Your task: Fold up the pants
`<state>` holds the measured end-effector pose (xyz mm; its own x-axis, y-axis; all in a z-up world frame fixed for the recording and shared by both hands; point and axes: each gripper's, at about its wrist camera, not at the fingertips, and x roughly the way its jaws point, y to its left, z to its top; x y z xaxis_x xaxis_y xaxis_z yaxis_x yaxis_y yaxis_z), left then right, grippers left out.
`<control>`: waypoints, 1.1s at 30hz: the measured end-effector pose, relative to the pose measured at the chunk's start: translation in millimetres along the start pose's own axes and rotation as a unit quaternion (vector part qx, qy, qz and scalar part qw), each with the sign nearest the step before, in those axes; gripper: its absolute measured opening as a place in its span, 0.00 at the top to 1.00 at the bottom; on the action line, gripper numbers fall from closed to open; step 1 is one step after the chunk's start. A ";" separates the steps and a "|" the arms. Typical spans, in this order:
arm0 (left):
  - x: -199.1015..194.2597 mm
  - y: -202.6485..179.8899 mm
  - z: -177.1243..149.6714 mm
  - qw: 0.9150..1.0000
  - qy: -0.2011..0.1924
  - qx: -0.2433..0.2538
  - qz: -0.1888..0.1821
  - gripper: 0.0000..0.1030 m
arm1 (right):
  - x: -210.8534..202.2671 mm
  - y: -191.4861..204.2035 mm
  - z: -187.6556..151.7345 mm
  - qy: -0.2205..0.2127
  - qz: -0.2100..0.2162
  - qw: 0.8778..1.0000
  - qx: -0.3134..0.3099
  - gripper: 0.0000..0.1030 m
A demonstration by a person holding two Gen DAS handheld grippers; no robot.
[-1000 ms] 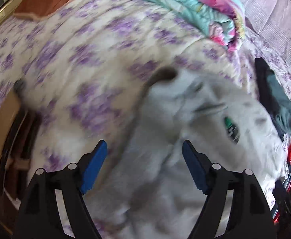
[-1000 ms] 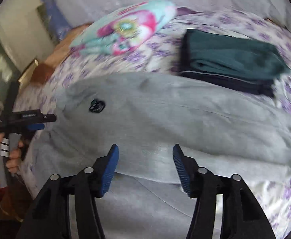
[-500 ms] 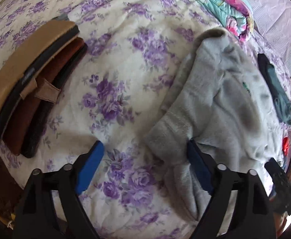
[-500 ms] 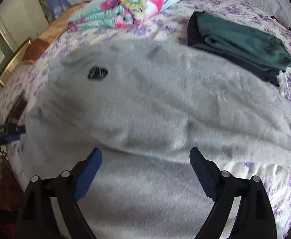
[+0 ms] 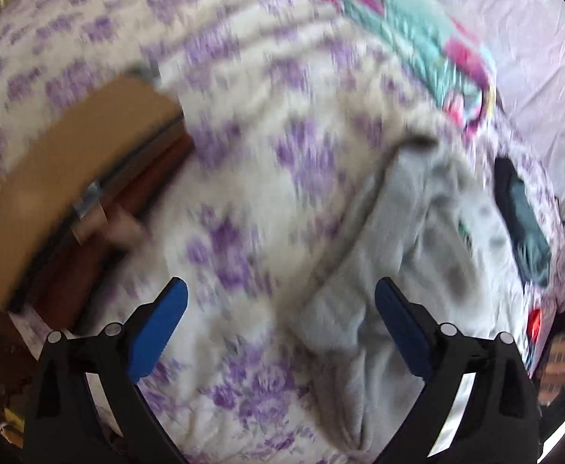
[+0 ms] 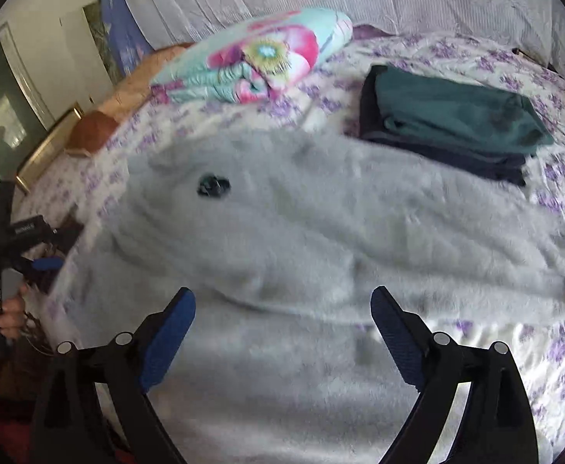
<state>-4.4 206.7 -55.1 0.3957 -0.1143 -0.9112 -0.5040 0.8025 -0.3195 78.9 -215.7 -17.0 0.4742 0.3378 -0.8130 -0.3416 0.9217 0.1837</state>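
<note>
Grey sweatpants (image 6: 302, 239) with a small dark logo (image 6: 213, 185) lie spread across a bed with a purple-flowered sheet (image 5: 236, 201). In the left wrist view the pants (image 5: 417, 263) lie to the right, their waistband end near the right finger. My left gripper (image 5: 280, 309) is open and empty over the sheet beside the waistband. My right gripper (image 6: 282, 321) is open and empty above the middle of the pants. The left gripper also shows in the right wrist view (image 6: 19, 232), held by a hand at the bed's left edge.
A stack of folded dark green and navy clothes (image 6: 448, 123) lies behind the pants. A folded floral quilt (image 6: 255, 62) lies at the head of the bed. A brown wooden bed frame (image 5: 70, 185) runs along the left edge. Something red (image 5: 533, 321) lies at the far right.
The left gripper has swung from over the pants to the sheet by the waistband. The right gripper opened wider and stayed over the pants.
</note>
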 end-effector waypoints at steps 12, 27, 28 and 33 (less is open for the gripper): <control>73.5 -97.6 91.5 0.978 -0.024 0.163 0.131 0.08 | 64.8 148.3 22.7 0.057 0.080 0.981 -0.166 0.10; 96.5 -89.4 140.4 0.983 -0.015 0.164 0.085 0.05 | 75.4 176.8 10.0 0.073 0.132 0.939 -0.310 0.04; 91.7 -89.5 142.8 0.984 -0.018 0.163 0.077 0.05 | 70.6 169.9 17.7 0.057 0.122 0.942 -0.307 0.04; 99.0 -107.2 148.7 0.982 0.009 0.184 0.050 0.05 | 83.3 117.0 68.9 0.026 0.046 0.971 -0.234 0.04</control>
<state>203.0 196.5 -72.4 0.3437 -0.0321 -0.9385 -0.2260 0.9672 -0.1158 134.4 -66.6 -25.3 0.3865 0.3927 -0.8345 -0.7178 0.6963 -0.0048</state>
